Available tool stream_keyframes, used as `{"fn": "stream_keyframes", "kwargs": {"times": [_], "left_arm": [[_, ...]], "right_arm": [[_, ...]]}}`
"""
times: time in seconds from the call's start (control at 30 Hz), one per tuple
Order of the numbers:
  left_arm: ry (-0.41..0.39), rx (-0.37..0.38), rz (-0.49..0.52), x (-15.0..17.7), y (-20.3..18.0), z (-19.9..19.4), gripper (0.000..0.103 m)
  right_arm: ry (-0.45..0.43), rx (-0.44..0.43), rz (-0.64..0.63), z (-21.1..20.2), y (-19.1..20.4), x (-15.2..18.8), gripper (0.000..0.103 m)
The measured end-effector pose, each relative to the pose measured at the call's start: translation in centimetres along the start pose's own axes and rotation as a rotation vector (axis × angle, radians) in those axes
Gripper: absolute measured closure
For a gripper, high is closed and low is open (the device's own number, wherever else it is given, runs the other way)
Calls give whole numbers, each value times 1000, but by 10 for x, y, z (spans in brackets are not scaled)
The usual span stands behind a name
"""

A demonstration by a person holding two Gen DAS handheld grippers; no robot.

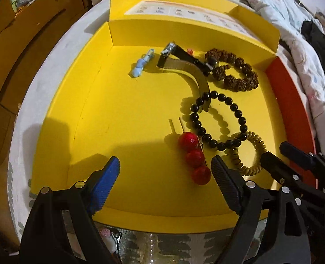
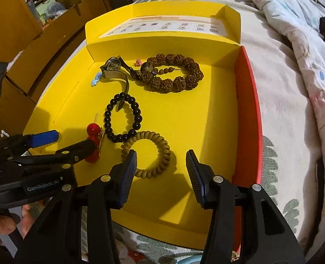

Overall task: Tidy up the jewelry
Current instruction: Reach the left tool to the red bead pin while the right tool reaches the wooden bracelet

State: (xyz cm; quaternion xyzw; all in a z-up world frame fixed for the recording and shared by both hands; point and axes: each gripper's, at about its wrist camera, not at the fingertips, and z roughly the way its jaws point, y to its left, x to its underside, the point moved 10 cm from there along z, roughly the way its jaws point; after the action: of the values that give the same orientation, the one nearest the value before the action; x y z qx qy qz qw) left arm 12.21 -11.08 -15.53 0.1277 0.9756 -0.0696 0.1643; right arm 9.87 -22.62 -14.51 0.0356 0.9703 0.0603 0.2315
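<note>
Inside the yellow box, both hand-held grippers, left and right, gape empty; overlapping black bracelet and coil bracelet risk snagging together

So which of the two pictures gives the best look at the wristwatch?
The right wrist view: the wristwatch turns its round dial toward that camera, strap curling down to the black bead bracelet. In the left wrist view the wristwatch shows mostly its strap, with the case seen edge-on.
</note>
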Motion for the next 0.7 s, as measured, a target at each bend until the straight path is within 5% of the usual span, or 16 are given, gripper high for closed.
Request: {"fn": "stream_keyframes", "kwargs": {"times": [0.43, 0.7], "left_arm": [[53, -30, -2, 3, 9, 16, 20], [54, -35, -3, 1, 19, 17, 33]], "right_arm": [[26, 69, -57, 21, 3, 1, 58], [10, 116, -93, 23, 4, 1, 72]]}}
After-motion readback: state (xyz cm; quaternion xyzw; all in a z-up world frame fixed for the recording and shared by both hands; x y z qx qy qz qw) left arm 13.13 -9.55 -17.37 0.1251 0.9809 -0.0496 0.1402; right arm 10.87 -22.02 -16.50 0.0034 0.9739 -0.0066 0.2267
